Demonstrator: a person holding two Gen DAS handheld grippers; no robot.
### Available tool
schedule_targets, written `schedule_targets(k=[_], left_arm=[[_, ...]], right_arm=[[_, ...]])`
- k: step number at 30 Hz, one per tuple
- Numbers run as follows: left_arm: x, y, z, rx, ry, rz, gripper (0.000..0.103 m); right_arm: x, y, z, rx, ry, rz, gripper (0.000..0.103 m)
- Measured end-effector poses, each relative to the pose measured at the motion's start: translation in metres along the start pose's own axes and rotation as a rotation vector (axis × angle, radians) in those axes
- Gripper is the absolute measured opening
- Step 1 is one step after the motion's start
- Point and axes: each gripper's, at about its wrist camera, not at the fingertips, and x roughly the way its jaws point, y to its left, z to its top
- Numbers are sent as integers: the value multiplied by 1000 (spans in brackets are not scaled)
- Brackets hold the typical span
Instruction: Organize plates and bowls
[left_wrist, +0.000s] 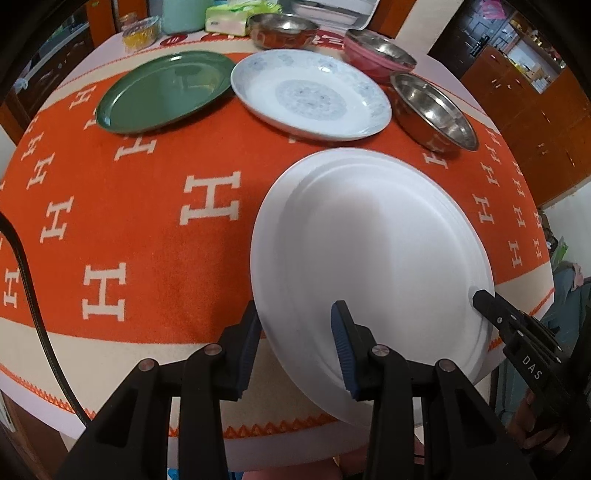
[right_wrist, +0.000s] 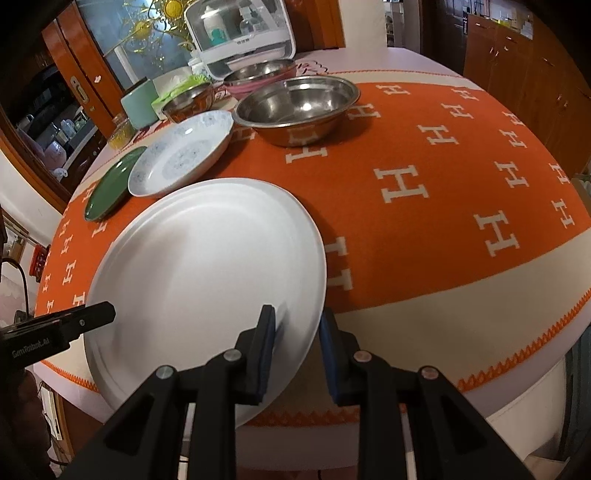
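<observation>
We hold the white plate (left_wrist: 369, 258) over the near edge of the bench (left_wrist: 147, 221), tilted. Our left gripper (left_wrist: 295, 347) pinches one rim and our right gripper (right_wrist: 297, 350) the opposite one, though the pad contact there seems loose. Beyond lie a green plate (left_wrist: 162, 90), a patterned plate (left_wrist: 310, 98) and steel bowls (left_wrist: 434, 110).

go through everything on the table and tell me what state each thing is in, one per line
Plain white plate: held at two edges, tilted, over the near table edge.
Left gripper: jaws clamp the plate's rim.
Right gripper: jaws clamp the opposite rim.
Green plate: flat, empty.
Patterned white plate: flat, empty.
Steel bowl: upright, empty.
Pink bowl: upright.
</observation>
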Motion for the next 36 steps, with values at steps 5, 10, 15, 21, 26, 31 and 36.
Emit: schedule_targets(k=[5,10,15,21,26,31,36], left_arm=[[8,5,-5,9,22,14,37],[12,4,-9,12,43,48,37],[13,-3,-9,33,44,108,38],[9,-9,-12,23,38,145,57],[0,-13,-15,-6,27,162,65],[-15,-24,-18,-57,14,185,81],[-28,-36,-21,-82,-3,220,81]], right_arm=[[9,7,-5,-29,37,-20,27],[13,13,-7,-58,61,-32,28],[13,13,-6,-81,78,-27,29],[10,5,-5,-89,93,9,44],[6,-7,3,-104,90,43,47],[-2,-23,18,-103,82,106,47],[-13,-38,34,-123,45,162,51]])
